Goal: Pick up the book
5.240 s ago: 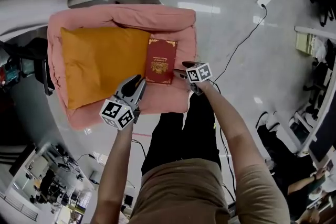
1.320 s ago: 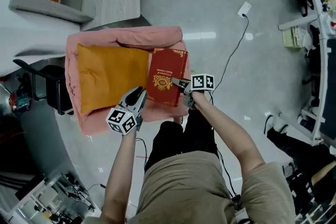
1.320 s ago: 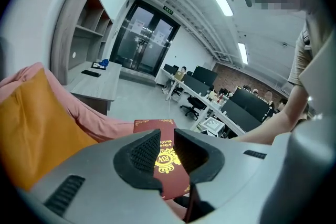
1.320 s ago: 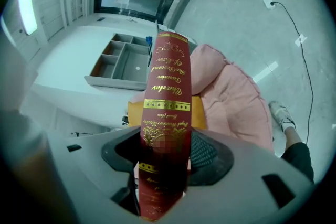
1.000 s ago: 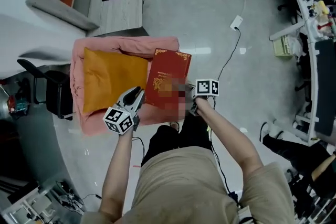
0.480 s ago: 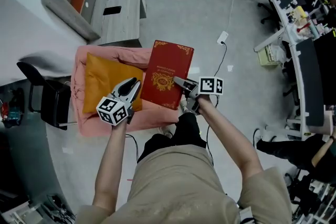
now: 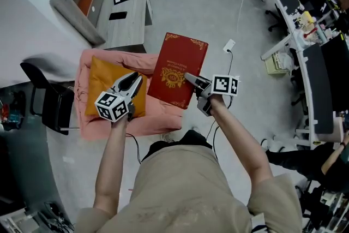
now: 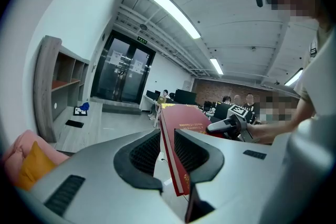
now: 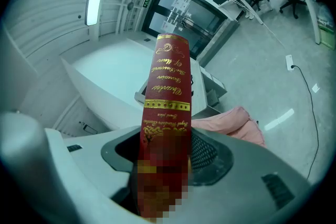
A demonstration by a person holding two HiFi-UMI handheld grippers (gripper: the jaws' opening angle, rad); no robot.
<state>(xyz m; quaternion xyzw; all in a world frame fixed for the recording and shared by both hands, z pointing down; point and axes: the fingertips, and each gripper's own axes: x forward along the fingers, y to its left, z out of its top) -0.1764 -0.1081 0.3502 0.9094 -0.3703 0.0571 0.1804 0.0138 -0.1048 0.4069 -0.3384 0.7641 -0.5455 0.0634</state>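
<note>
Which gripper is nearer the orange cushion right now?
Left. The left gripper hovers over the right part of the orange cushion; the right gripper is beyond its edge, clamped on the red book.

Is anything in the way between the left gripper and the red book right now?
Nothing visible. The right gripper is closed on the book's spine, holding it up. The left gripper is open at the book's page edge, which shows in the gap of its jaws with nothing in front of it.
</note>
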